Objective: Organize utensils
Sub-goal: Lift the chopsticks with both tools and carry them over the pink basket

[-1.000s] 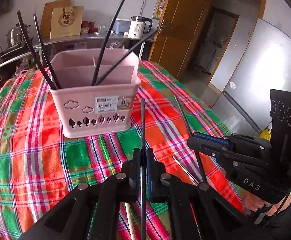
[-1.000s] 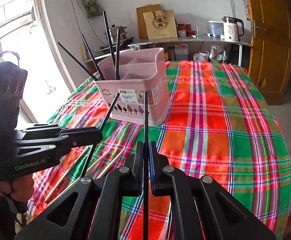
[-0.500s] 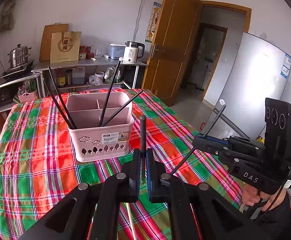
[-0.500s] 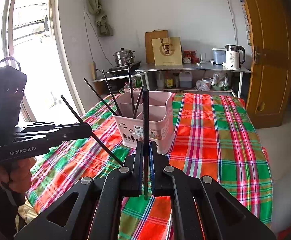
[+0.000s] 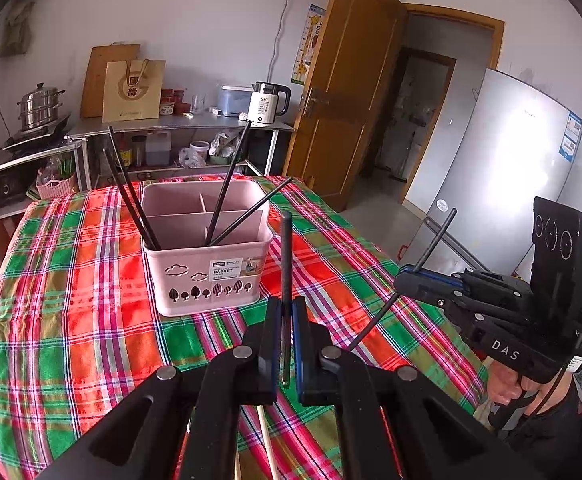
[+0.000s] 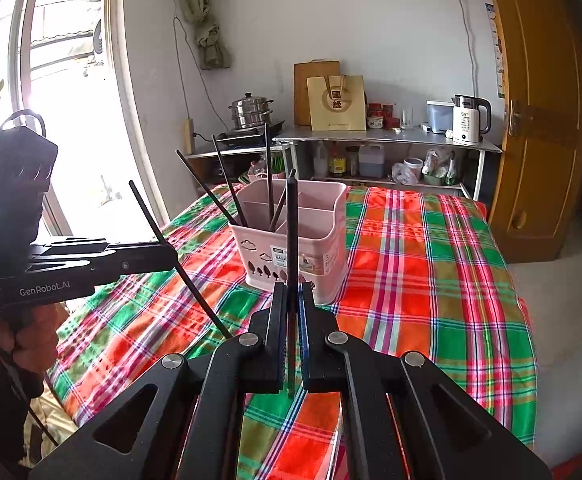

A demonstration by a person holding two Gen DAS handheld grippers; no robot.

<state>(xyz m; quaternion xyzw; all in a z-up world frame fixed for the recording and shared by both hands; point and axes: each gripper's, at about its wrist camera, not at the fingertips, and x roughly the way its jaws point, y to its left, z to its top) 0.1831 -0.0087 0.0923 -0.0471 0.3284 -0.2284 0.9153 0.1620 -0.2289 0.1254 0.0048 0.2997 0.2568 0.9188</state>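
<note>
Left wrist view shows the left claw (image 5: pixel 285 344) closed on a thin black chopstick (image 5: pixel 286 276), which is held upright between the jaws above the checked red-and-green cloth of the counter (image 5: pixel 71 320). To its right, the right claw (image 5: pixel 405 280) is seen closed on a second thin black chopstick (image 5: pixel 419 272), held aslant over the counter's edge. In the right wrist view the same pair is seen from the other side: the right claw (image 6: pixel 289 340) with its stick (image 6: pixel 291 240) upright, the left claw (image 6: pixel 171 258) with its stick (image 6: pixel 179 264) tilted.

The step in hand is judged to be the carrying of both sticks toward the pink plastic divided basket (image 5: pixel 207 276), which stands further along the counter, apart from both claws. Four black sticks (image 5: pixel 227 188) are already leaning in its front compartment. For the next move, each stick would need to be brought over an open compartment, lower tip first, and let go only once the tip is inside.

The leaning sticks could be struck on the way in, and the two claws could crowd each other above the rim. A pale stick (image 5: pixel 265 440) lies on the cloth beneath the left claw, not yet gathered.

Beyond the counter, a metal shelf (image 5: pixel 179 124) with a white electric kettle (image 5: pixel 265 106), a steel steamer pot (image 5: pixel 41 106) and a brown wooden door (image 5: pixel 347 92) are seen, well clear of the work.
</note>
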